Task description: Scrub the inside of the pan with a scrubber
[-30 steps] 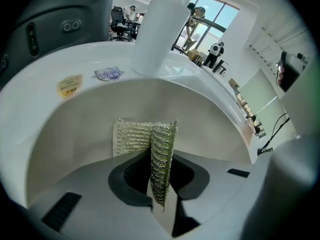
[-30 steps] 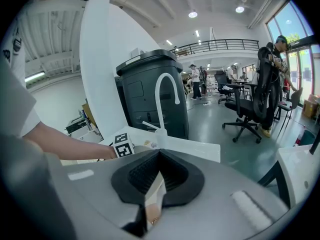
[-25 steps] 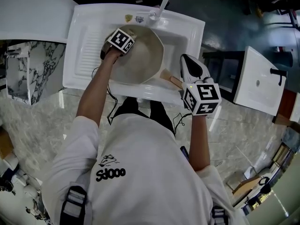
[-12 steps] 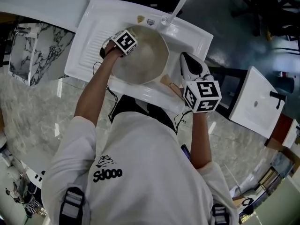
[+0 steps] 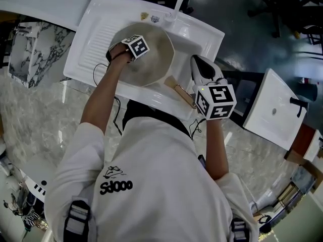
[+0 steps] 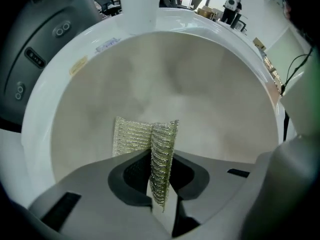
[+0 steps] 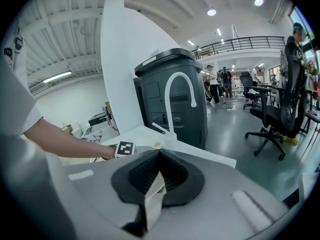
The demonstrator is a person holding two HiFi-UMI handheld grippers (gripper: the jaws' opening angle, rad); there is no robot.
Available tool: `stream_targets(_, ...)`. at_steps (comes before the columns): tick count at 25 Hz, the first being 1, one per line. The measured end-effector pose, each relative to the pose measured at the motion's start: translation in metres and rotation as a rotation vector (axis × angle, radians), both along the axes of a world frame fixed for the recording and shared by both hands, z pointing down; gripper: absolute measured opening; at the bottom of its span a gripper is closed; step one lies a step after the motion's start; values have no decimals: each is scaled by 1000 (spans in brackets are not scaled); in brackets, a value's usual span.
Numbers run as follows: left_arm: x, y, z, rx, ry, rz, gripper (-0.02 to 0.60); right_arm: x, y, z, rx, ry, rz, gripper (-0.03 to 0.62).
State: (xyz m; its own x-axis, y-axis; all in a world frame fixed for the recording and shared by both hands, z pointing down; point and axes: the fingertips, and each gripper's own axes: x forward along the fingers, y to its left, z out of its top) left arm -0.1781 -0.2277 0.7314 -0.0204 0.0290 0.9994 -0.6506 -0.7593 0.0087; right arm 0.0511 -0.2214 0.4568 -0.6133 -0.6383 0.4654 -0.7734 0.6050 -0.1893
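Note:
A pale pan (image 5: 154,59) lies in the white sink (image 5: 202,34), its wooden handle (image 5: 179,91) pointing at my body. My left gripper (image 5: 136,47) reaches into the pan near its middle. In the left gripper view this gripper (image 6: 162,151) is shut on a folded metal-mesh scrubber (image 6: 162,154), whose free flap lies against the pan's grey inner bottom (image 6: 175,79). My right gripper (image 5: 198,61) hovers over the sink's right front rim, just right of the handle and apart from it. In its own view the right gripper (image 7: 159,154) has its jaws together, holding nothing I can make out.
A white curved faucet (image 5: 179,1) stands behind the basin, also in the right gripper view as the faucet (image 7: 178,91). The ribbed drainboard (image 5: 96,37) lies left of the pan. A grey bin (image 7: 172,74), an office chair (image 7: 277,114) and a second white sink (image 5: 275,107) stand beyond.
My left gripper with the scrubber has slid from the pan's left rim toward its middle. The right gripper holds its place beside the handle. The head camera shifted slightly.

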Motion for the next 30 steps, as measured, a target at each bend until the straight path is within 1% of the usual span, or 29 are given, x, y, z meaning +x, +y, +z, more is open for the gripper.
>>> stream_targets(2,9,3,1,-8,12,4,66,5,0,1,2,-2,-6,9)
stream_targets(5,26,12,3,-58,85,-8,66,8,0,1,8,-10,-16,9)
stream_targets(10,63,43,3,-141,163,46,66,13,3,4,3,-22,-22,9)
stream_targets(12,81,57,3,-185,222,45,66,13,4,5,1,-25,-27,9)
stream_targets(15,107,74,4,-244,323,21,66,12,6,6,3,-29,-33,11)
stream_targets(16,111,77,4,-249,338,13,66,12,6,5,5,-30,-33,10)
stream_targets(19,117,76,4,-232,357,-17,66,15,8,4,8,-32,-27,11)
stream_targets(20,120,75,3,-232,379,-35,66,16,9,4,9,-32,-25,11)
stream_targets(24,137,72,-13,-257,539,-112,66,18,12,4,12,-35,-22,9)
stream_targets(26,143,72,-22,-258,590,-119,66,18,13,4,14,-37,-23,9)
stream_targets(30,148,80,-36,-286,640,-94,66,16,17,4,12,-40,-28,9)
